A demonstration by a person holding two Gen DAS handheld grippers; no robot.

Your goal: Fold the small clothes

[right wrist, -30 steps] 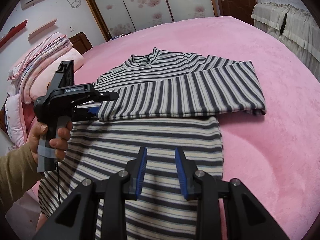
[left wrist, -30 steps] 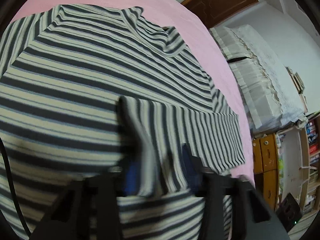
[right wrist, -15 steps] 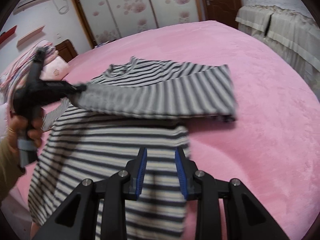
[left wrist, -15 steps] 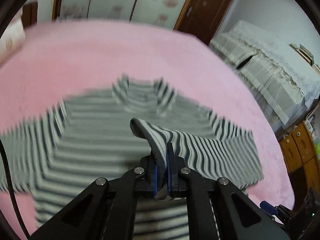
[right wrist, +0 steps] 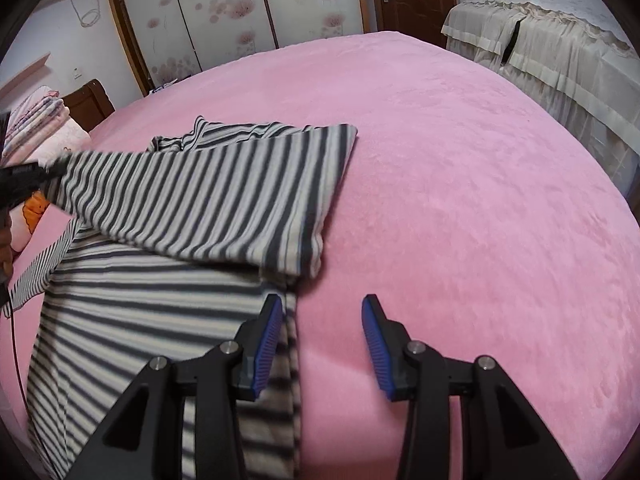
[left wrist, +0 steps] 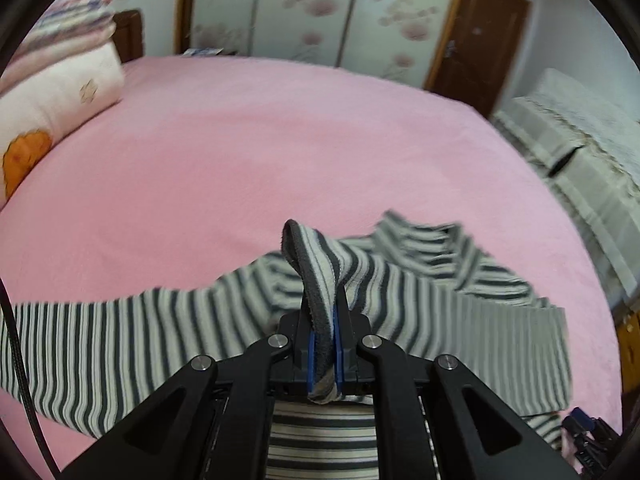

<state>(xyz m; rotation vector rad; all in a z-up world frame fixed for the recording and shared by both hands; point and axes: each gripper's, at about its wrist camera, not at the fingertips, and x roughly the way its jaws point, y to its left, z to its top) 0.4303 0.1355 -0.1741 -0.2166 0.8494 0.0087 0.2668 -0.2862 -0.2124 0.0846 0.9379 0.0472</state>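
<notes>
Near, right gripper [right wrist: 322, 344] with jaws apart and just opening, nothing between, over right edge of grey-and-cream striped knit shirt [right wrist: 132, 312]. Farther left, left gripper [left wrist: 324, 354] clamped on lifted sleeve cuff [left wrist: 316, 280]. Shirt spread on pink fleece bed cover [right wrist: 460, 200].

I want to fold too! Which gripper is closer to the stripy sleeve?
Left. The left gripper pinches the sleeve; the right gripper hovers open by the shirt's edge.

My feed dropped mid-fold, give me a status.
Left gripper shut on sleeve cuff of the grey-and-cream striped knit shirt, lifted off the pink bedspread. Right gripper open, just widened, over the shirt's edge. Nothing obstructing.
</notes>
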